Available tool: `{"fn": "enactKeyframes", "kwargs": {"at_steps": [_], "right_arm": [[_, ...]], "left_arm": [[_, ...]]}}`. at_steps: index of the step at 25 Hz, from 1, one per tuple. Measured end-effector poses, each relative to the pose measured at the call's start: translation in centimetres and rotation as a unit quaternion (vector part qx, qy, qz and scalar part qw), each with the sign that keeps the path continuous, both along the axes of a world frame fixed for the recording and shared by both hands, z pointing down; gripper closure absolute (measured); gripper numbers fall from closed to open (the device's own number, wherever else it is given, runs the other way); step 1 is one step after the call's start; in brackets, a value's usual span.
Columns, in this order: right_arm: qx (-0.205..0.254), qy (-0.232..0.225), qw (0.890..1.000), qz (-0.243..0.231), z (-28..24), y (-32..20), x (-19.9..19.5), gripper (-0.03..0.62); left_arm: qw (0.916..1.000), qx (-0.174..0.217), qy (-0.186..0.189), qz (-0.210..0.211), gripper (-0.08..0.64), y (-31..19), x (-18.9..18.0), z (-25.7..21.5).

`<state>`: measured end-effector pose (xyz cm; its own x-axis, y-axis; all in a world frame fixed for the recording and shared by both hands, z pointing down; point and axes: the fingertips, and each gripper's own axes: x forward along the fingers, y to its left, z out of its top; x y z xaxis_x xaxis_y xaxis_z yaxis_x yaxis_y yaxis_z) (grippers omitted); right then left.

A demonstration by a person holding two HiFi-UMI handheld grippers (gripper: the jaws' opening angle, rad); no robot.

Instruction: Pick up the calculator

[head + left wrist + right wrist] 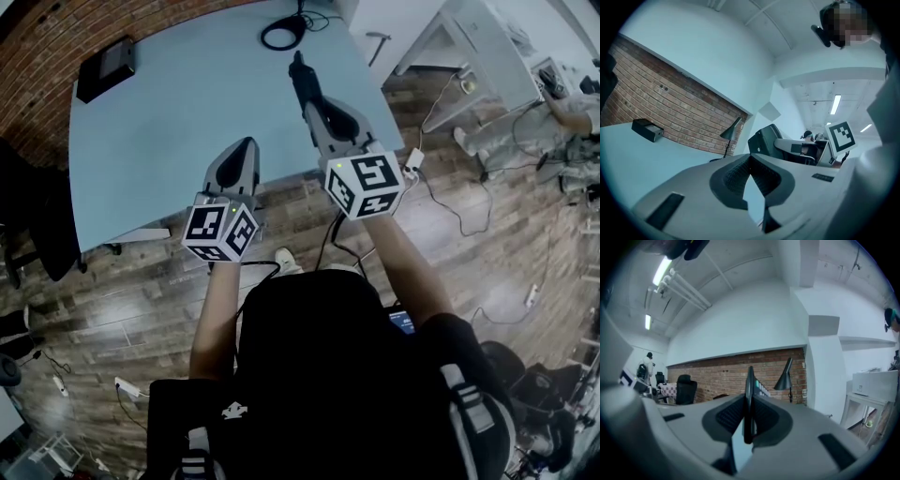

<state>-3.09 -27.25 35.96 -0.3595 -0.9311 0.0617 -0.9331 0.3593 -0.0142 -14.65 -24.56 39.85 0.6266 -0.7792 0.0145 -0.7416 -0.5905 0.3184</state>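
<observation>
**Calculator held on its edge in the right gripper, above the table**

The right gripper had its two fingers closed on the calculator. In the right gripper view the ribbed pads pressed on both flat faces of the thin dark body. It stood on its edge between them, and a row of pale keys showed on its right face. The far part of the calculator reached out beyond the fingertips.

In the head view it was over the far right part of the light blue table. It appeared to be lifted off the table top, not lying on it.

The left gripper was nearer to the person and to the left of the right one, above the near edge of the table. Its fingers were together at the tips and nothing was between them; only the blue table top showed through the small gap behind the tips.

Each gripper carried its cube with square markers on the near end. The person's bare forearms led back to them.

On the far left corner of the table lay a black box. At the far edge stood a dark lamp, in front of the brick wall. The floor beside the table was wooden, with cables on it.
</observation>
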Motion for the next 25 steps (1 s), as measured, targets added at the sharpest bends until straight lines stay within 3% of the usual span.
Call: {"fn": "enactKeyframes", "kwargs": {"at_steps": [13, 25], "right_arm": [[0.014, -0.003, 1.000, -0.007, -1.4, 2.8, 2.3, 0.544], [0.013, -0.011, 1.000, -0.008, -1.4, 5.7, 4.8, 0.544]], "left_arm": [[0.9999, 0.014, 0.004, 0.001, 0.552, 2.6, 3.0, -1.4], [0.9996, 0.023, -0.015, -0.001, 0.552, 4.8, 5.4, -1.8]]}}
